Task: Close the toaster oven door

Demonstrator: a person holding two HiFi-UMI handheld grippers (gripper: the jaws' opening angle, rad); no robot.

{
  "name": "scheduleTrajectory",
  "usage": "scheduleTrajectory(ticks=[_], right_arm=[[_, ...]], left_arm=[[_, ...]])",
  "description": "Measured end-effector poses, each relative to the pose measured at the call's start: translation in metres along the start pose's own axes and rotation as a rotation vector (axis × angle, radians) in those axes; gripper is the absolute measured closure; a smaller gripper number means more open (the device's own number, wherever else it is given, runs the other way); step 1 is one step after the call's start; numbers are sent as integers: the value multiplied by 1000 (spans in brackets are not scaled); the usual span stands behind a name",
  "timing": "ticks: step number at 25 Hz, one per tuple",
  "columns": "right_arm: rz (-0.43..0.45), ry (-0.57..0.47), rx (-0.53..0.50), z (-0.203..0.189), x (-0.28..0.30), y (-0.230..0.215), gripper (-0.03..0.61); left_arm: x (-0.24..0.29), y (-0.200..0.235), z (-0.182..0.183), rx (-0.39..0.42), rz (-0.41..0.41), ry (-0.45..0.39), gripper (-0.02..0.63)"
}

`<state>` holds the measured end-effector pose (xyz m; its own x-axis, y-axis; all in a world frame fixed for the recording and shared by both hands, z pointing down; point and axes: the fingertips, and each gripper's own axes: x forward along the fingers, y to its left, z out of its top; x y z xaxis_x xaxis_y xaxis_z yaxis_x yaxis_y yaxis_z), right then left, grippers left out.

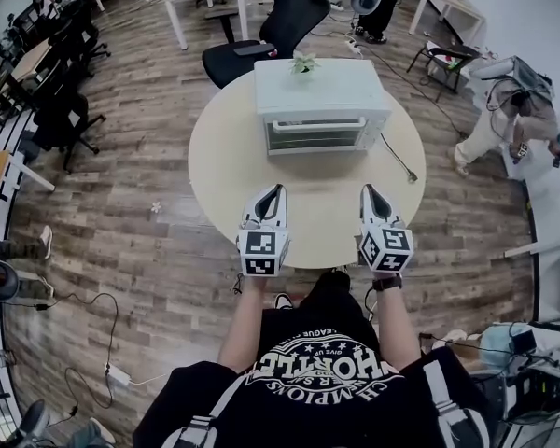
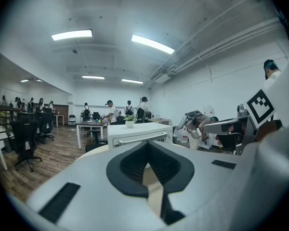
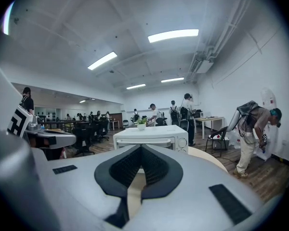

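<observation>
A white toaster oven [image 1: 322, 105] stands at the far side of the round beige table [image 1: 233, 171], its glass door [image 1: 315, 136] upright against the front with the handle along the top. It also shows ahead in the left gripper view as the toaster oven [image 2: 137, 133] and in the right gripper view as the toaster oven [image 3: 151, 137]. My left gripper [image 1: 278, 188] and right gripper [image 1: 367, 188] hover side by side over the table's near edge, well short of the oven. Both are shut and hold nothing; the same shows for the left gripper [image 2: 147, 142] and right gripper [image 3: 141, 146].
A small potted plant [image 1: 304, 63] sits on top of the oven. The oven's cable [image 1: 399, 157] trails over the table's right side. A black office chair [image 1: 285, 21] stands behind the table. A person [image 1: 513, 110] bends over at the right, with desks and chairs around the room.
</observation>
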<state>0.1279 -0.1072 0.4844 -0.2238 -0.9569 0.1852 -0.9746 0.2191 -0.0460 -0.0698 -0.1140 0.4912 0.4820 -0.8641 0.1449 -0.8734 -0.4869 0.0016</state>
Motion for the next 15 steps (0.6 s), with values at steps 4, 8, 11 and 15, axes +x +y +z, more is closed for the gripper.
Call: scheduleTrajectory(ticks=[4, 8, 11, 15], right_arm=[[2, -2, 1, 1, -4, -4, 557], [-2, -7, 1, 2, -8, -10, 557], [-1, -6, 1, 2, -8, -15, 557], [15, -1, 14, 1, -3, -19, 557]], left_arm=[[3, -5, 1, -5, -4, 1, 595], [6, -13, 0, -6, -10, 3, 595], [9, -18, -1, -8, -12, 7, 595], [14, -18, -2, -13, -4, 11, 595]])
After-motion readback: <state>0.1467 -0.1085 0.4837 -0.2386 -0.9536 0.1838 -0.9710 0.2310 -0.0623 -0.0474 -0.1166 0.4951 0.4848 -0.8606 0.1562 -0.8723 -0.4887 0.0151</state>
